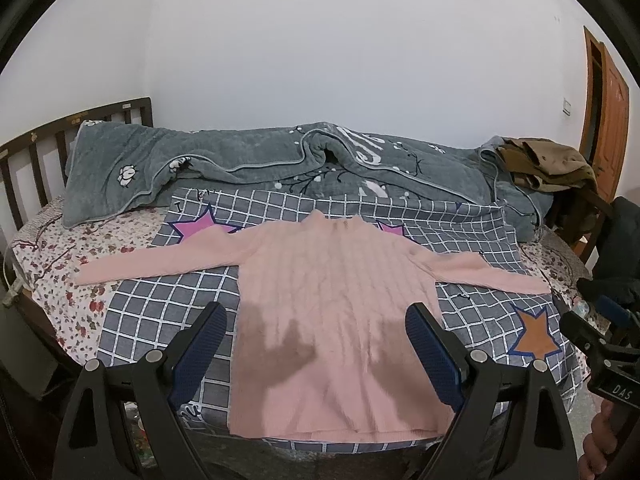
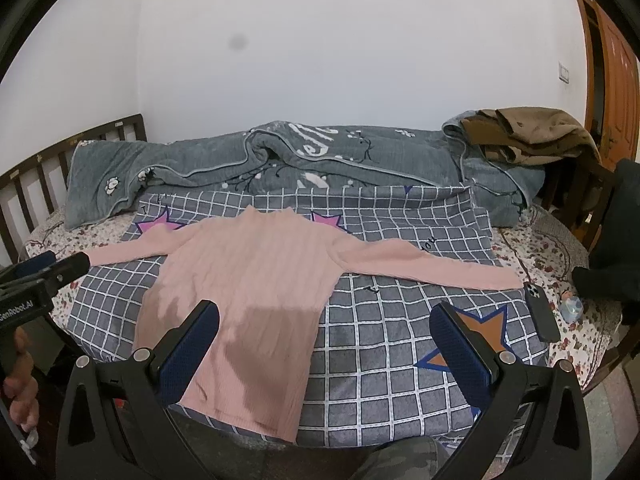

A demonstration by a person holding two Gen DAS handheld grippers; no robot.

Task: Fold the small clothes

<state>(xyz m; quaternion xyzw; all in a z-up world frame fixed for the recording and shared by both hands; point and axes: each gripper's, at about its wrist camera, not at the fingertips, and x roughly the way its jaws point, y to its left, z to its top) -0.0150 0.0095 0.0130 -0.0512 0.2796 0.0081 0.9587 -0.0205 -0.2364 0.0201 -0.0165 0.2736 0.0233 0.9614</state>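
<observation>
A pale pink ribbed knit sweater with long sleeves (image 1: 332, 308) lies flat and face up on a grey cloth with a white grid and star prints (image 1: 152, 312), spread over a bed with a floral sheet (image 1: 64, 280). In the left wrist view the sweater fills the centre of the frame, its collar toward the top, its hem at the lower centre and both sleeves stretched straight out to the left and right edges of the cloth. No part of it is folded over, so the folding looks not yet begun: sleeves and body all remain to be turned in. The left tongs (image 1: 316, 320) hover above the lower body of the sweater with their blue padded fingers wide apart and nothing between them. In the right wrist view the right tongs (image 2: 324, 328) are likewise spread wide and empty, above the sweater's lower right side and the bare grid cloth beside it. Neither pair appears to touch the fabric, though their shadows fall on the pink knit. Toward the top of both frames a rumpled grey quilt (image 1: 280, 160) lies along the wall, with a brown garment heap (image 1: 548, 160) at the upper right. In the right wrist view a dark phone (image 2: 542, 312) rests at the right edge of the cloth, just beside the sleeve's cuff, and could get in the way when that sleeve is moved.
</observation>
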